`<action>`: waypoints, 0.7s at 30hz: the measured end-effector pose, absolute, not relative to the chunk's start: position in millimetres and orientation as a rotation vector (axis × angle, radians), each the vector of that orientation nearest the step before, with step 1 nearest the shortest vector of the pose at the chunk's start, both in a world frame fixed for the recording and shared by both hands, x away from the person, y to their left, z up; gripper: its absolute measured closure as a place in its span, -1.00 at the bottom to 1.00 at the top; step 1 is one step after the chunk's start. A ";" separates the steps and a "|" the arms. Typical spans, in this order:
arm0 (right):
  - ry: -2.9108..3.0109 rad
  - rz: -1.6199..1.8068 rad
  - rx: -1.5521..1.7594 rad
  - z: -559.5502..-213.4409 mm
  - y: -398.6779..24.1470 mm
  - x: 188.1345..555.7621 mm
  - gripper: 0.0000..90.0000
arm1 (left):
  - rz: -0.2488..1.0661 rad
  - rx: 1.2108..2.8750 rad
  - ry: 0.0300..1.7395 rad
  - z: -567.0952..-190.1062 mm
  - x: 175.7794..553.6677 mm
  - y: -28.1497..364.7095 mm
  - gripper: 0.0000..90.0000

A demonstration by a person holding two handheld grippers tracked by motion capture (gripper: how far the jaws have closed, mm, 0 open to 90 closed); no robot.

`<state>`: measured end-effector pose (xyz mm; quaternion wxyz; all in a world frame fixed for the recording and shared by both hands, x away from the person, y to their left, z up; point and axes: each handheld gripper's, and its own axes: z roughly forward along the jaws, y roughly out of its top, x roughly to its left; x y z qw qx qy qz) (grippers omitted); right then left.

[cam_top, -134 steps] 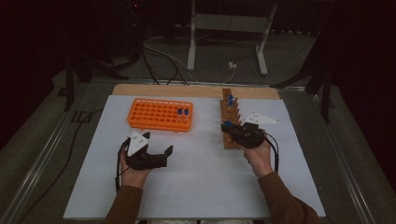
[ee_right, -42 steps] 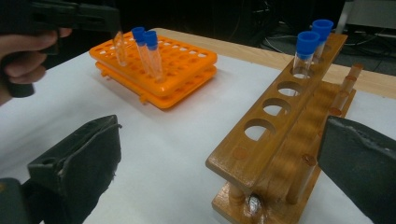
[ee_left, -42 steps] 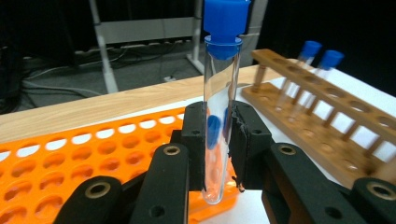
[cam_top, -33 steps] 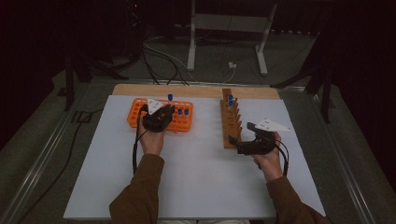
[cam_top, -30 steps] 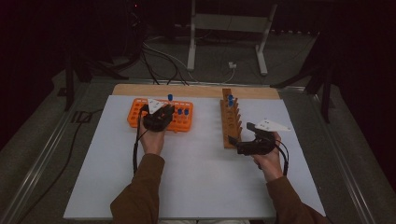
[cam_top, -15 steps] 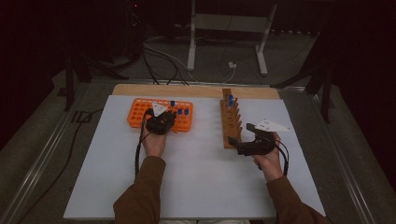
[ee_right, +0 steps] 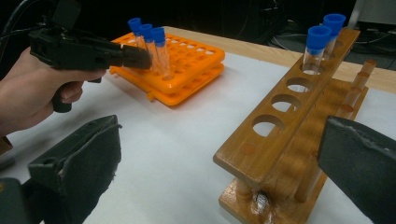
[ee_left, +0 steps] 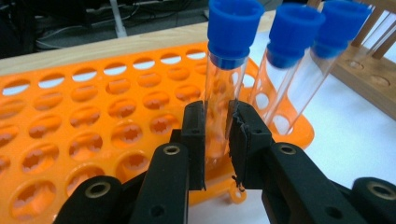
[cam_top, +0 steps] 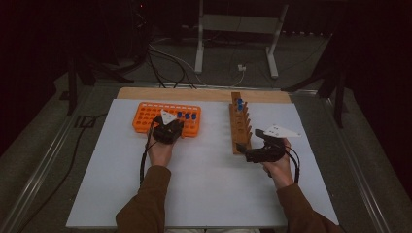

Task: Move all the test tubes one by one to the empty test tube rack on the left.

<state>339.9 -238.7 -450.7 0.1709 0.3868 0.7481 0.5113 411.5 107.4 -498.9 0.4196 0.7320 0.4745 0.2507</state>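
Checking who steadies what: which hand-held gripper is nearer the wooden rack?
Right. The right hand-held gripper sits open at the near end of the wooden rack, while the left hand-held gripper is off at the orange rack, clamped on a blue-capped tube.

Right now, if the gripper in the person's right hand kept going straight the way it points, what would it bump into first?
Most likely the near end of the brown wooden test-tube rack, which lies just ahead between the right gripper's open black jaws; depth is hard to judge.

Orange rack [ee_left: 70, 116], blue-capped clear tubes [ee_left: 224, 84], brown wooden stand [ee_right: 289, 121], white table sheet [cam_top: 204, 179].
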 end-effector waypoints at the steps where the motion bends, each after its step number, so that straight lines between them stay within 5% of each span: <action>1: 2.126 1.454 1.102 -451.2 -239.0 340.2 -1.00 | 0.627 1.838 1.184 -500.0 411.0 108.2 0.73; 9: 2.134 1.453 1.105 -453.4 -238.2 341.0 -1.00 | 0.620 1.840 1.184 -499.8 410.5 106.3 0.69; 21: 2.132 1.456 1.116 -455.2 -240.2 342.1 -1.00 | 0.478 1.790 1.219 -490.9 405.9 122.3 0.04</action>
